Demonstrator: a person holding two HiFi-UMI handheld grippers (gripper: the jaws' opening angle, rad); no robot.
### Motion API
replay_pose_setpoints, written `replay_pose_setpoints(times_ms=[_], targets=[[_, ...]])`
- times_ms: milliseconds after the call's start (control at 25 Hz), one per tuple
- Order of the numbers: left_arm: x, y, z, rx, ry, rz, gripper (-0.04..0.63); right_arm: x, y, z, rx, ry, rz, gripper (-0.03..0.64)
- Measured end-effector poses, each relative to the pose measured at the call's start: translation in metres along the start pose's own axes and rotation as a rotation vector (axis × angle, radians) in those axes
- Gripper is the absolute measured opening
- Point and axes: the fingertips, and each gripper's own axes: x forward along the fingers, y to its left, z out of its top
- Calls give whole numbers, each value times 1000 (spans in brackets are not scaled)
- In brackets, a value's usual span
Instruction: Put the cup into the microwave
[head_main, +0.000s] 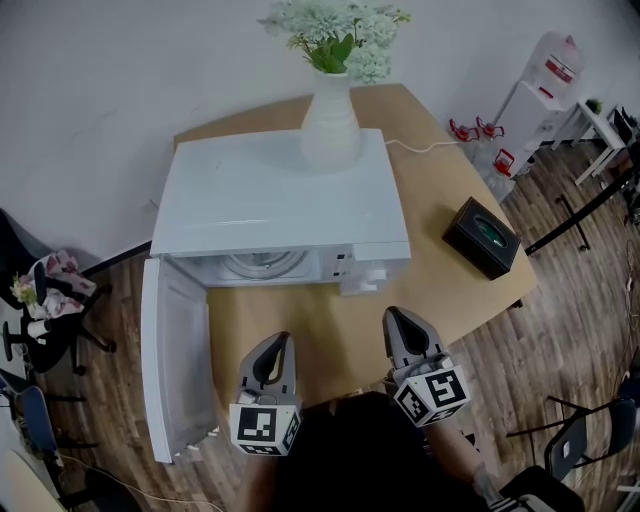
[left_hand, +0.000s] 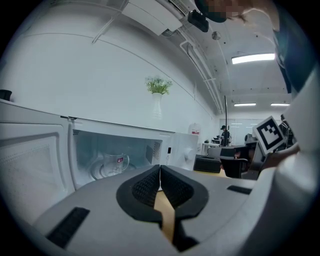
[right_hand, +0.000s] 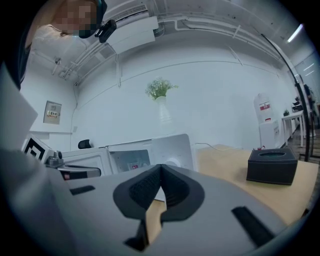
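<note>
A clear glass cup (left_hand: 116, 164) with a red label stands on the turntable inside the white microwave (head_main: 280, 205), whose door (head_main: 172, 370) hangs open to the left. In the head view the cup is hidden under the microwave's roof. My left gripper (head_main: 284, 338) is shut and empty, hovering over the wooden table (head_main: 330, 330) in front of the open cavity. My right gripper (head_main: 390, 314) is also shut with nothing in it, beside the left one, in front of the control panel (head_main: 362, 272).
A white vase of flowers (head_main: 330, 110) stands on top of the microwave. A black tissue box (head_main: 482, 236) sits on the table's right part. A white cable (head_main: 425, 148) runs across the back of the table. Chairs stand on the wooden floor at both sides.
</note>
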Motion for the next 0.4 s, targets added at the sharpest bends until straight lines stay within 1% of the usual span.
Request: replay_pose_setpoints(times_ms=[240, 400], targets=[[0, -3, 0, 4, -3, -7, 6, 6, 2, 6, -34, 24, 48, -7], [6, -1, 5, 14, -26, -3, 5, 19, 5, 16, -71, 17, 95, -6]])
